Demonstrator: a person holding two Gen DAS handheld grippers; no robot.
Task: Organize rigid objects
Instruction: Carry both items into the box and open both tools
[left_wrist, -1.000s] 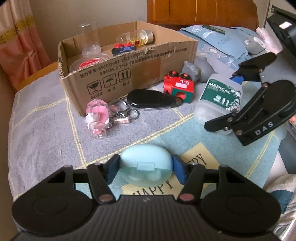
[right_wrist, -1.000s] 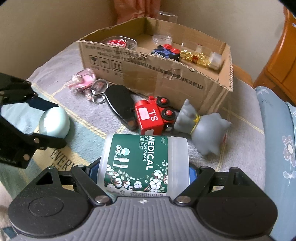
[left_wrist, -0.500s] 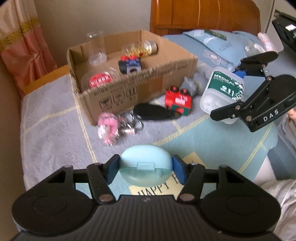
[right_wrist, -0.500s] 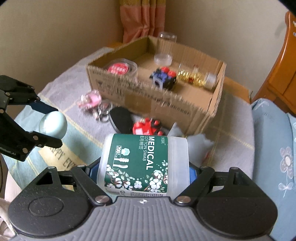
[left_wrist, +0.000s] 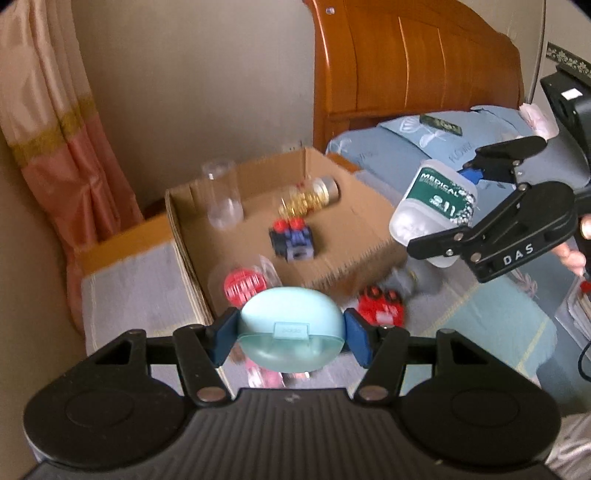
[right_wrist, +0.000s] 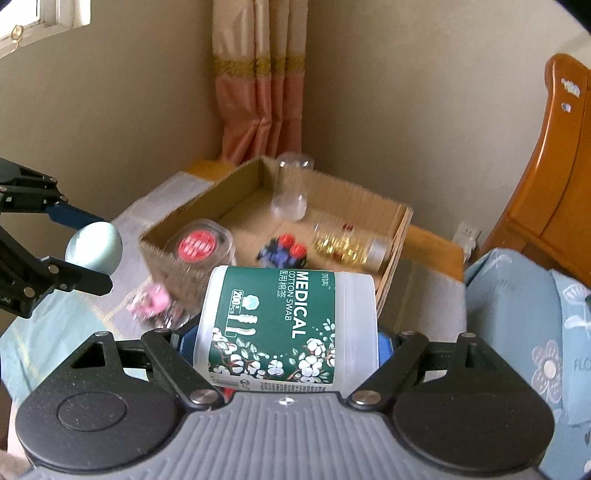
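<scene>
Box (left_wrist: 369, 210) with four items; one item per gripper

The mint case (left_wrist: 291, 328) I'm holding in my left gripper (left_wrist: 290, 334) is smooth plastic with a soft satin sheen, not really glossy. My blue finger pads (left_wrist: 222, 339) look matt, kind of rubbery. In my right gripper (right_wrist: 286, 338) the cotton swab tub (right_wrist: 284, 328) is cloudy, frosted plastic with a glossy printed paper-style label. The box (left_wrist: 364, 236) is plain brown corrugated cardboard, rough along the torn edges. Inside it, the clear cup (right_wrist: 290, 190) is shiny see-through plastic. The headboard (left_wrist: 413, 62) is varnished wood, pretty glossy, and the curtain (right_wrist: 258, 77) is soft cloth.
</scene>
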